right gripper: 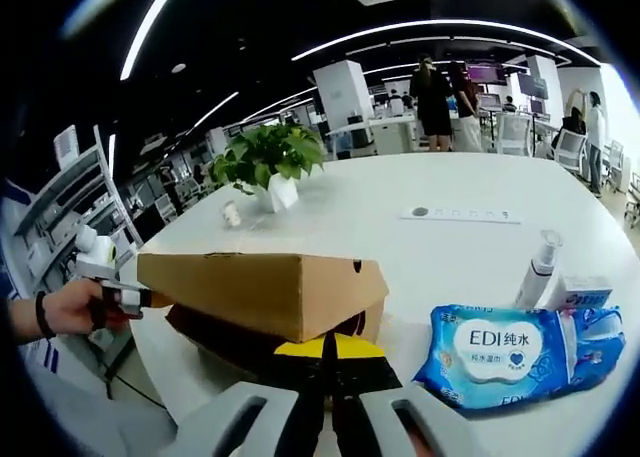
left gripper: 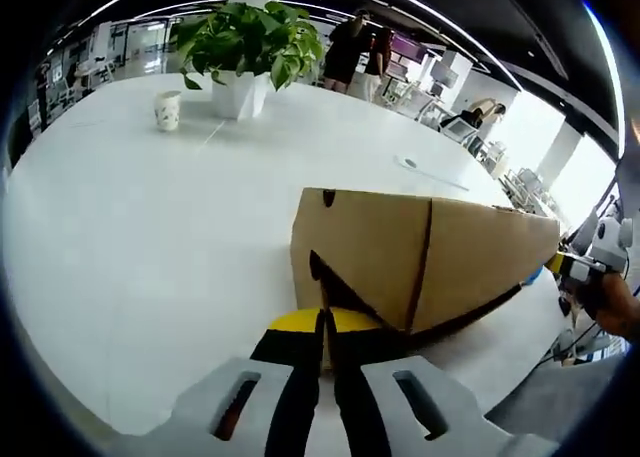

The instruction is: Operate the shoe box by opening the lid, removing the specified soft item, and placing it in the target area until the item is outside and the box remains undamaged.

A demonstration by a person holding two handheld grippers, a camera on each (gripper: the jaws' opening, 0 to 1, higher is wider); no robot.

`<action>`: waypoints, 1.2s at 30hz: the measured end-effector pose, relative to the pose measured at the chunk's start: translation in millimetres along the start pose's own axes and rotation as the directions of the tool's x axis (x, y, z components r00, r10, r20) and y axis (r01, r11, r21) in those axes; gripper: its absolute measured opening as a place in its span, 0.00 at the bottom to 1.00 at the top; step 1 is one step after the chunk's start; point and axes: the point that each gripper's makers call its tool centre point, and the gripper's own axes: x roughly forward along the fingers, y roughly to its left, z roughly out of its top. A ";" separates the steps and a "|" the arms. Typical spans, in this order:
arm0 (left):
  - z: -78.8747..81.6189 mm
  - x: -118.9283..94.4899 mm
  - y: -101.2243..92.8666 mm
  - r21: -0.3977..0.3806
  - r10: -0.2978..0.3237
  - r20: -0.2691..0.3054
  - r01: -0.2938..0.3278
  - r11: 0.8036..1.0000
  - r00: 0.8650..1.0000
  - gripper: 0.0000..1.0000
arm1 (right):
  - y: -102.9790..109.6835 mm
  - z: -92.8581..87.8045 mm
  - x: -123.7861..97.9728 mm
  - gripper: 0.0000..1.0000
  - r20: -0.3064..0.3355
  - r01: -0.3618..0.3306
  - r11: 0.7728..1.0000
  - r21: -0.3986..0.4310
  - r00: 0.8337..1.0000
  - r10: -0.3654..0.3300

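A brown cardboard shoe box (left gripper: 420, 257) lies on the white table (left gripper: 150, 237). Its lid (right gripper: 260, 287) is raised, with a dark gap under it. My left gripper (left gripper: 326, 337) is at one short end, its yellow-tipped jaws pressed together on the lid's rim. My right gripper (right gripper: 328, 355) is at the opposite end, its jaws likewise shut at the lid's edge. A hand holds the right gripper (left gripper: 580, 267) at the box's far end in the left gripper view. The left gripper (right gripper: 115, 295) shows at the far corner in the right gripper view. The box's contents are hidden.
A blue pack of wet wipes (right gripper: 520, 352), a white pump bottle (right gripper: 538, 269) and a small carton (right gripper: 585, 292) lie right of the box. A potted plant (left gripper: 245, 47) and a paper cup (left gripper: 167, 109) stand far across the table. People stand beyond.
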 end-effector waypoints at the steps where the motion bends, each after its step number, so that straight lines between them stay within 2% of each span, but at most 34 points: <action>1: 0.1 -0.9 -0.5 -0.001 -0.006 0.000 0.006 1.000 1.000 0.00 | 0.4 -1.1 -0.1 0.00 -0.002 0.000 1.000 -0.001 1.000 0.000; 5: -0.6 -6.2 -3.7 0.023 -0.018 0.003 0.018 1.000 1.000 0.00 | 3.9 -6.4 -1.4 0.00 -0.011 -0.001 1.000 -0.002 1.000 0.001; 23: -5.4 -22.8 -8.4 0.037 -0.052 0.027 0.051 0.998 0.998 0.00 | 9.0 -15.4 -6.7 0.00 -0.023 -0.001 1.000 0.008 1.000 0.001; 36: -11.5 -29.0 -9.0 0.040 -0.050 0.029 0.048 0.998 0.998 0.00 | 7.7 -23.6 -8.7 0.00 -0.032 -0.003 1.000 0.019 0.999 0.004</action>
